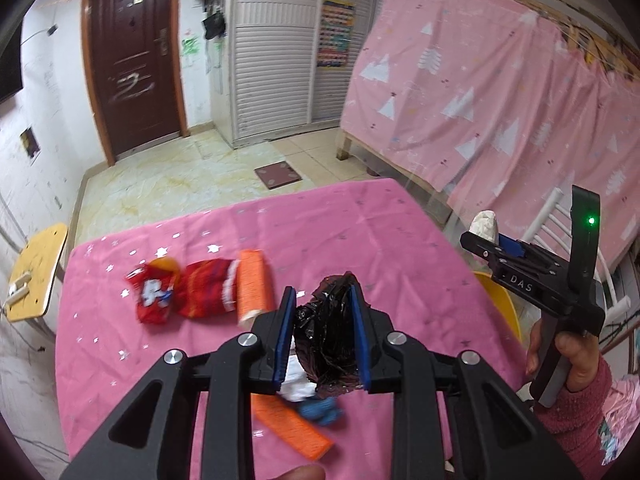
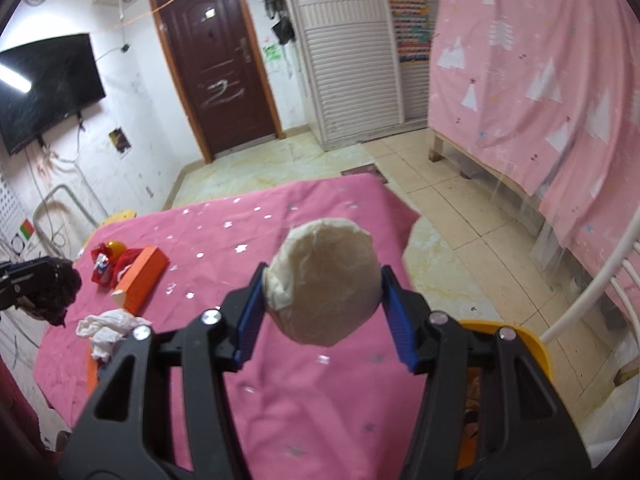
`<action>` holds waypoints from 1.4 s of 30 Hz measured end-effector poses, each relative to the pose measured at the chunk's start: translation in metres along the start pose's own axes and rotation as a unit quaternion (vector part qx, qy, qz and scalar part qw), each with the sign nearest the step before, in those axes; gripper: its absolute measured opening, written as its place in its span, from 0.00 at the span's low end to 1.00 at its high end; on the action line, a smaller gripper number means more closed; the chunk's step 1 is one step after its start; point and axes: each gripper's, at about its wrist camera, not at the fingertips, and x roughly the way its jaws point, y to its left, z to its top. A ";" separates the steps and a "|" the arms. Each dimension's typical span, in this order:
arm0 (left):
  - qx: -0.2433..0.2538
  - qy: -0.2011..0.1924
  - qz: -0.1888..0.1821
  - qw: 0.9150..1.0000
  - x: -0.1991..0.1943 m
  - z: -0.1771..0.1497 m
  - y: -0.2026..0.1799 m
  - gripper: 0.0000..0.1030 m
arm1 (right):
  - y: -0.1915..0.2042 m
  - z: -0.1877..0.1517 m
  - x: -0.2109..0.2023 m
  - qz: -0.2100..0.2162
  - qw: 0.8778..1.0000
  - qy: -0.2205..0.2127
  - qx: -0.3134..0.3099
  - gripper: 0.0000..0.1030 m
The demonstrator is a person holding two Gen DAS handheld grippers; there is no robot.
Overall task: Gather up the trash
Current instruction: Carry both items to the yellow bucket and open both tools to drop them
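The yellow bin (image 2: 516, 344) sits just off the worktop's (image 2: 304, 392) right-hand edge, low and to the right of the right tool (image 2: 322, 300) — that is the relation the next move seems to turn on. The right tool is clamped on a pale crumpled wad (image 2: 322, 280), roundish with no clear long axis, held above the pink cloth near that edge. It is the nearer of the two to the bin, with open air between them.

The left tool (image 1: 323, 334) is clamped on a crumpled black plastic bag (image 1: 330, 336), held over the middle of the worktop, farther from the bin, with the right tool between it and the rim.

On the cloth lie two red wrappers (image 1: 182, 294), an orange box (image 1: 253, 286) with its long axis running away from the camera, a second orange piece (image 1: 294, 426), a white tissue (image 2: 106, 326) and a small blue scrap (image 1: 320, 410). In the left wrist view the second orange piece, the tissue and the scrap show under the left tool. The floor (image 2: 460, 216) to the right is open; a white chair frame (image 2: 600, 280) stands beyond the bin.
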 end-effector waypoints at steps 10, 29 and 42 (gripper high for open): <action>0.065 0.002 -0.027 0.998 0.012 0.013 -0.079 0.18 | -0.063 -0.021 -0.027 -0.048 0.998 -0.006 0.026 0.52; 0.142 0.040 -0.099 0.984 0.072 0.026 -0.224 0.19 | -0.146 -0.063 -0.028 -0.070 0.994 0.023 0.081 0.69; 0.159 0.059 -0.140 0.976 0.105 0.021 -0.273 0.52 | -0.209 -0.080 -0.051 -0.082 0.984 -0.003 0.161 0.69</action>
